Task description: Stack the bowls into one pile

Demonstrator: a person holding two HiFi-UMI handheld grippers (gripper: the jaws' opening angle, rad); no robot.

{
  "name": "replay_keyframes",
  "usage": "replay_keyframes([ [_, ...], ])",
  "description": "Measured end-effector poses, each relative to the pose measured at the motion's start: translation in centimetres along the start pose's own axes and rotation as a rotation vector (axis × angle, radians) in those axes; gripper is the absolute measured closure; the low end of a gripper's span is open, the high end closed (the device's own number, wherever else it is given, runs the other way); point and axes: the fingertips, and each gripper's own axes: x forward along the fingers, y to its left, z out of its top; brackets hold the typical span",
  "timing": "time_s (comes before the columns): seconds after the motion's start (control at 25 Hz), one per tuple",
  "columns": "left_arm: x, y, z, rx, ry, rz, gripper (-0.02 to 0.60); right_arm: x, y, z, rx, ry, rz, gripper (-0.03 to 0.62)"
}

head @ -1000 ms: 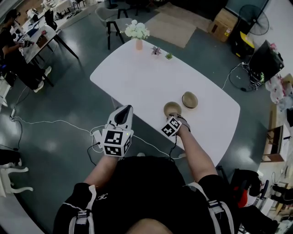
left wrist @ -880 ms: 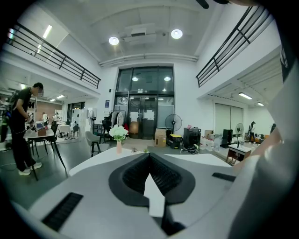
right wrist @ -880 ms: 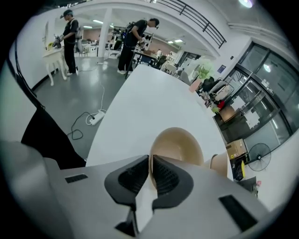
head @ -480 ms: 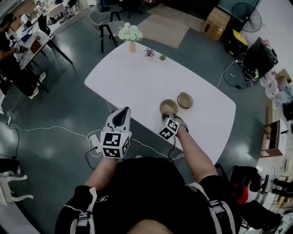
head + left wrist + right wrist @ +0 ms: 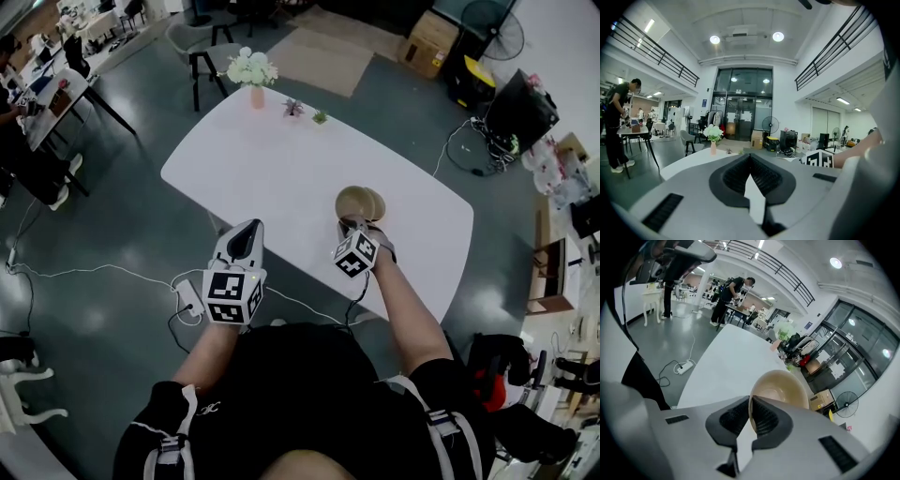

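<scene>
Two tan bowls are on the near right part of the white table. My right gripper is shut on the near rim of one bowl and holds it tilted, above the table. In the right gripper view this bowl rises from between the shut right gripper, its hollow facing the camera. The second bowl stands just right of it, partly hidden behind it. My left gripper hangs off the table's near left edge over the floor, shut on nothing. The left gripper points level across the table.
A vase of white flowers and two small potted plants stand at the table's far end. A power strip with cables lies on the floor near my left gripper. A chair stands beyond the table. A person stands at another table.
My right gripper has shut on the near bowl's rim and lifted it off the table, so it now overlaps the second bowl. The left gripper has stayed in place.
</scene>
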Motion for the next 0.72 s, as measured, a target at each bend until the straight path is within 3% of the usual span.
replay_keyframes([
  [0.72,1.9,0.2,-0.3,-0.003,0.023,0.005,0.568,3.8,-3.6,-6.4,0.125,0.159,0.077,0.565],
])
